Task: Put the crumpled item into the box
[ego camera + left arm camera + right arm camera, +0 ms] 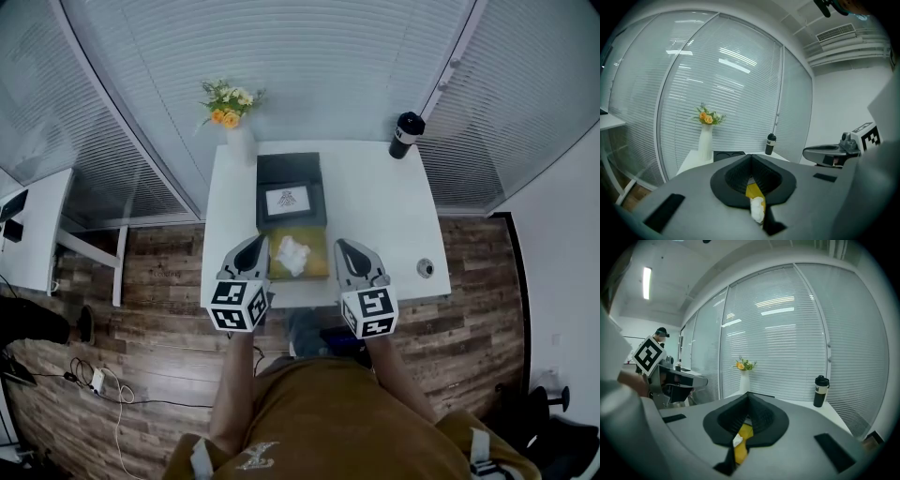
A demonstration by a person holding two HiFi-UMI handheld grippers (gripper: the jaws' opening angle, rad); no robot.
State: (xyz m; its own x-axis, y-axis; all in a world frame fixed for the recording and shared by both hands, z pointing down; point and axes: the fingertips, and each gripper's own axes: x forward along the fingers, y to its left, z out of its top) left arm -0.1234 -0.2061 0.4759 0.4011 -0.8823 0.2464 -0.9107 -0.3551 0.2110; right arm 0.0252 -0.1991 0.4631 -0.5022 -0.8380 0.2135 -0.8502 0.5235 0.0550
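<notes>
A crumpled white item (292, 253) lies on a yellow square (315, 265) at the white table's (375, 206) front edge; whether the square is a shallow box or a mat is unclear. Behind it sits a black box (291, 178) with a white printed card (289, 200) on it. My left gripper (253, 249) hovers just left of the yellow square and my right gripper (348, 251) just right of it. Both are shut and empty. In the left gripper view, the crumpled item (757, 209) shows below the left gripper (751, 158). In the right gripper view, it (737, 440) peeks under the right gripper (747, 398).
A white vase of flowers (234, 117) stands at the table's back left corner and a black bottle (406, 134) at the back right. A small round object (425, 267) lies near the front right edge. Another white desk (33, 234) is off to the left.
</notes>
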